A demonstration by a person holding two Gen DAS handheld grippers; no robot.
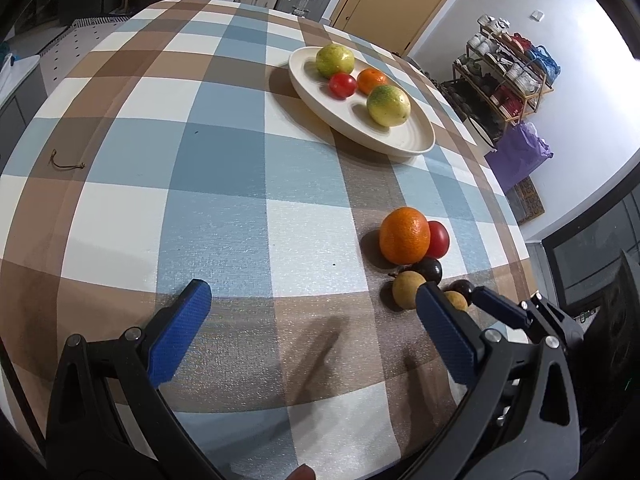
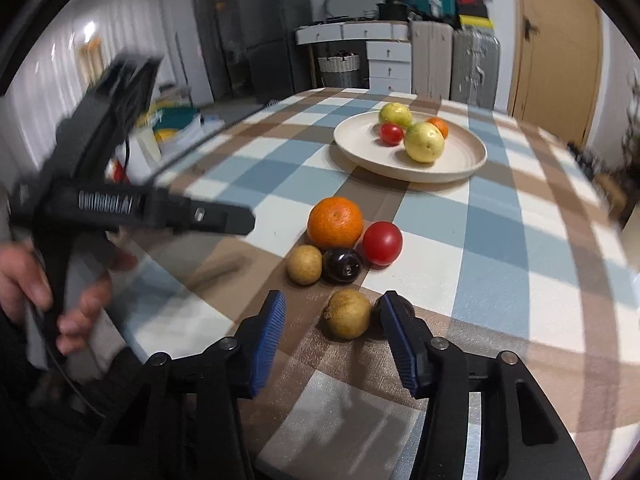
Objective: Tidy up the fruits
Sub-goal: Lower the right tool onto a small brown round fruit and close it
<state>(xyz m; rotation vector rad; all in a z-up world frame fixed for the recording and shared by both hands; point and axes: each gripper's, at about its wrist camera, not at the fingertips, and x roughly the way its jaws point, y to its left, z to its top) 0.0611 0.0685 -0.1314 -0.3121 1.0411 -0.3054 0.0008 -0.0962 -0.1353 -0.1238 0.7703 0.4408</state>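
One tan fruit (image 2: 347, 319) is bracketed, ungripped, between the part-open right gripper (image 2: 334, 338) jaws; centring is advised before closure, left gripper (image 1: 308, 330) jaws wide, empty.

Room from my feeds: table under a checked cloth (image 1: 224, 152), blue, brown and cream. Behind it a white drawer unit (image 2: 389, 65), wicker basket (image 2: 339, 69), grey hard-shell cases (image 2: 475, 68) and a wooden door (image 2: 556, 52). White wall (image 1: 568, 4) with a wooden shoe rack (image 1: 505, 76); purple bag (image 1: 520, 156) and doormat (image 1: 527, 199) on the floor.
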